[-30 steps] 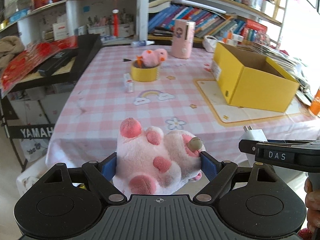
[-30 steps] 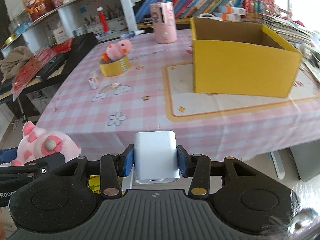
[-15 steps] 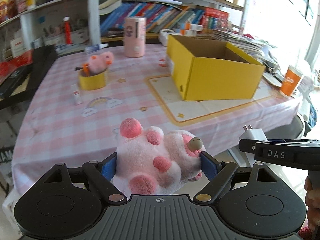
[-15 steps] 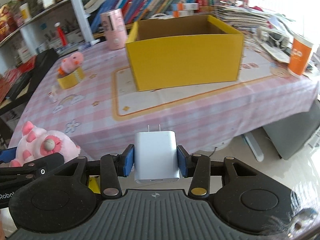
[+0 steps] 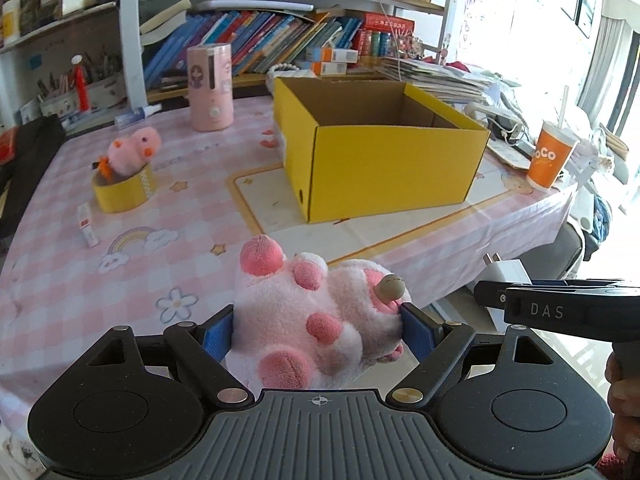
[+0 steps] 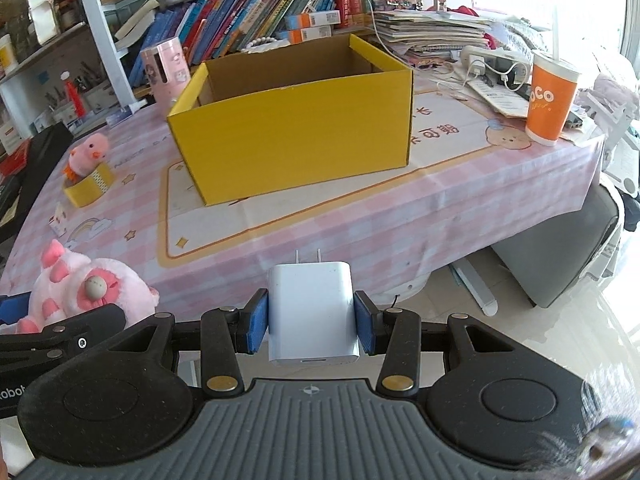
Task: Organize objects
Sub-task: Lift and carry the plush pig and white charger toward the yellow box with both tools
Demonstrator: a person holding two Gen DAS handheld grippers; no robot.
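Note:
My left gripper (image 5: 318, 330) is shut on a pink plush toy (image 5: 316, 320) with darker pink spots, held near the table's front edge. My right gripper (image 6: 311, 322) is shut on a white plug charger (image 6: 311, 312), prongs pointing forward, off the table's front edge. An open yellow cardboard box (image 5: 380, 148) stands on the table ahead; it also shows in the right wrist view (image 6: 296, 128). The plush shows at the left of the right wrist view (image 6: 92, 292). The charger shows at the right of the left wrist view (image 5: 506, 272).
A pink chick plush (image 5: 132, 152) sits in a yellow tape roll (image 5: 122, 192). A small white box (image 5: 87, 226) lies near it. A pink cylinder (image 5: 211, 88) stands at the back. An orange cup (image 6: 550, 98) stands at the right. Bookshelves (image 5: 280, 36) run behind.
Both grippers have swung right and nearer the table, so the yellow box now sits more central and closer. Both still hold their objects.

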